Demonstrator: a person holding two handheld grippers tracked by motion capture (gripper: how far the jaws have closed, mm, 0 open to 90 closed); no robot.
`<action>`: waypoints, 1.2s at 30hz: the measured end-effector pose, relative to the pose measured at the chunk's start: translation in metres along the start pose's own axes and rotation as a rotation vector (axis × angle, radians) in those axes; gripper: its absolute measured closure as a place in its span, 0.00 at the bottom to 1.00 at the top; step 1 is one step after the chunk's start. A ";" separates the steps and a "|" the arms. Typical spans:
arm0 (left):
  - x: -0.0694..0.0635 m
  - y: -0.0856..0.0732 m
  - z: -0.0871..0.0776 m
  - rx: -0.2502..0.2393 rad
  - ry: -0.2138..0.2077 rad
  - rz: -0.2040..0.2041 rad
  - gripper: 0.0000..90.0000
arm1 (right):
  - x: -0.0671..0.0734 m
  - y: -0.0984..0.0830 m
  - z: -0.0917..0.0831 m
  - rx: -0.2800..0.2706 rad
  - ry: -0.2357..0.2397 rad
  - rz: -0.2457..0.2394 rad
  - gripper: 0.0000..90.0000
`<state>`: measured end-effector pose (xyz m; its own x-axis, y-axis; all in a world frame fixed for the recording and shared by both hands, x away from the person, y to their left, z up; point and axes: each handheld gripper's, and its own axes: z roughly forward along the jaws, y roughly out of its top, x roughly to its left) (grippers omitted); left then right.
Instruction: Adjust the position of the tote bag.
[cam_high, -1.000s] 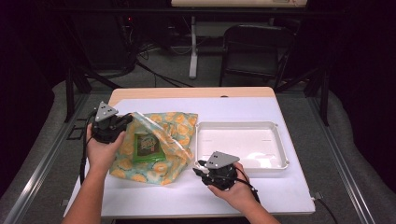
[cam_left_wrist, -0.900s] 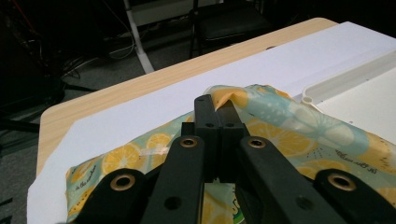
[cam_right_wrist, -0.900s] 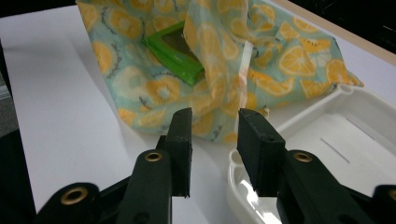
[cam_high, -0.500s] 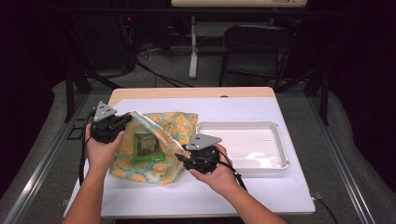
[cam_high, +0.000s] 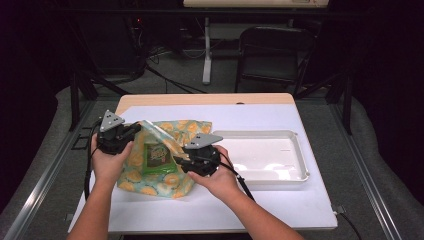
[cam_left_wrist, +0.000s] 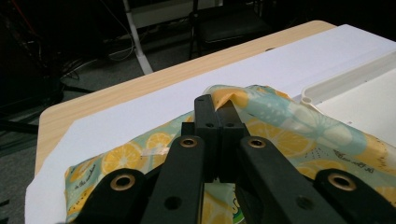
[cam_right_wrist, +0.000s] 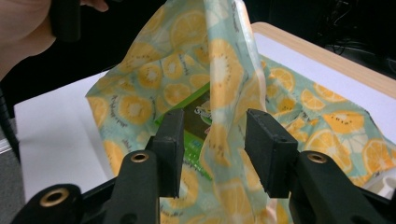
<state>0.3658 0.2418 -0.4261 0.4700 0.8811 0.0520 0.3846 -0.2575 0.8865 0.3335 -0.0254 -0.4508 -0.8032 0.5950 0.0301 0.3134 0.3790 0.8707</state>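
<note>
Lemon-print bag (cam_high: 165, 150): on white-covered table (cam_high: 260, 210), left of white tray (cam_high: 270, 157), green packet (cam_high: 156, 156) inside. Left gripper (cam_left_wrist: 215, 108): jaws clamped on bag's raised edge. Right gripper (cam_right_wrist: 212, 140): jaws apart, straddling a hanging fold of bag, not gripping

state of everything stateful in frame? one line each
Left tongs: shut on the bag's rim, lifting it.
Right tongs: open, a fold of the bag between the jaws.
Lemon-print translucent bag: mouth held open, lying on the table.
Green packet: inside the bag.
White rectangular plastic tray: empty, flat on the table.
</note>
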 end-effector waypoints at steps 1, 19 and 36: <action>0.000 0.000 0.000 0.000 0.000 0.001 1.00 | 0.000 0.002 0.002 0.003 -0.003 -0.001 0.63; -0.002 0.002 -0.009 -0.046 -0.013 -0.007 1.00 | -0.002 0.015 0.039 0.055 -0.039 -0.013 0.66; -0.004 0.003 -0.013 -0.085 -0.030 -0.017 1.00 | -0.007 0.018 0.060 0.084 -0.094 -0.010 0.85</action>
<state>0.3548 0.2421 -0.4173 0.4884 0.8723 0.0243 0.3240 -0.2071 0.9231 0.3756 0.0196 -0.4648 -0.7566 0.6533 -0.0280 0.3502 0.4410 0.8264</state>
